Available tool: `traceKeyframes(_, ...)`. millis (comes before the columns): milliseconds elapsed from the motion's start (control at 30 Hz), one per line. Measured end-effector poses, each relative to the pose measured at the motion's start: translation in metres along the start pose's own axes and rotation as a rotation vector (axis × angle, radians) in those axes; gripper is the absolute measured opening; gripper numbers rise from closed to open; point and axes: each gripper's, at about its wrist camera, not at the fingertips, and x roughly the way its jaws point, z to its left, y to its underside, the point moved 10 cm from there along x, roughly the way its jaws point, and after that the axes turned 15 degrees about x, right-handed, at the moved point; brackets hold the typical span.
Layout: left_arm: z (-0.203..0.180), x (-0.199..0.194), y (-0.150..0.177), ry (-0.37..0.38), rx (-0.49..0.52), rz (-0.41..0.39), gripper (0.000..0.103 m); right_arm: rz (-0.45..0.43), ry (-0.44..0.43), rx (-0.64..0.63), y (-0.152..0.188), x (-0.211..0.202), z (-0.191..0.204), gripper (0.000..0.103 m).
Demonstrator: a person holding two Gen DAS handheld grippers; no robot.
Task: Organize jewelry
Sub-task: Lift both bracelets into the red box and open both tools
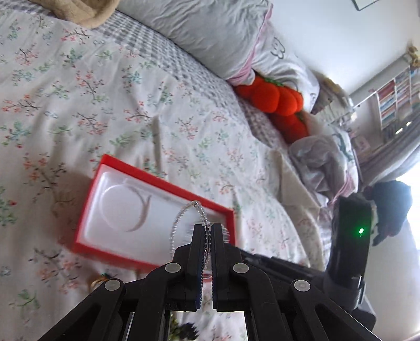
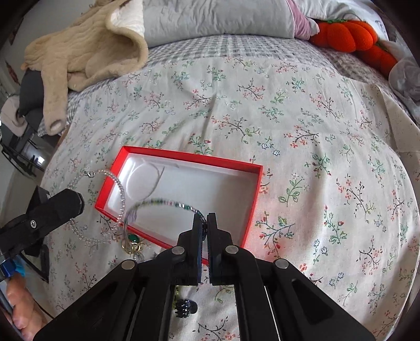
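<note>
An open red box (image 1: 168, 184) with a white lining lies on the flowered bedspread. My left gripper (image 1: 207, 227) is shut on a clear bead strand (image 1: 176, 223), which loops up over the box's near side. In the right wrist view the same box (image 2: 197, 157) sits just ahead. There my right gripper (image 2: 205, 219) is shut on a dark green bead strand (image 2: 162, 202) that arcs left over the box. The left gripper (image 2: 78, 203) shows at the left edge, with the clear bead strand (image 2: 119, 187) hanging over the box's left corner.
A gold piece with a green stone (image 2: 134, 240) lies below the box, and a small black flower-shaped piece (image 2: 185, 308) lies under my right gripper. A beige blanket (image 2: 86, 49), grey pillows (image 2: 215, 21) and an orange pumpkin plush (image 2: 349, 32) line the far side. A hand (image 2: 18, 309) shows bottom left.
</note>
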Motion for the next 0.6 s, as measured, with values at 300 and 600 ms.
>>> traceKeyframes(300,0.037,0.027,0.003,-0.049,-0.050,0.032,0.000,0.018,0.034,-0.017,-0.001,0.007,-0.010,0.003)
traceKeyframes(600,0.061,0.036,0.018,-0.200,-0.029,0.118,0.000,0.010,0.065,-0.036,-0.003,0.005,-0.019,0.003)
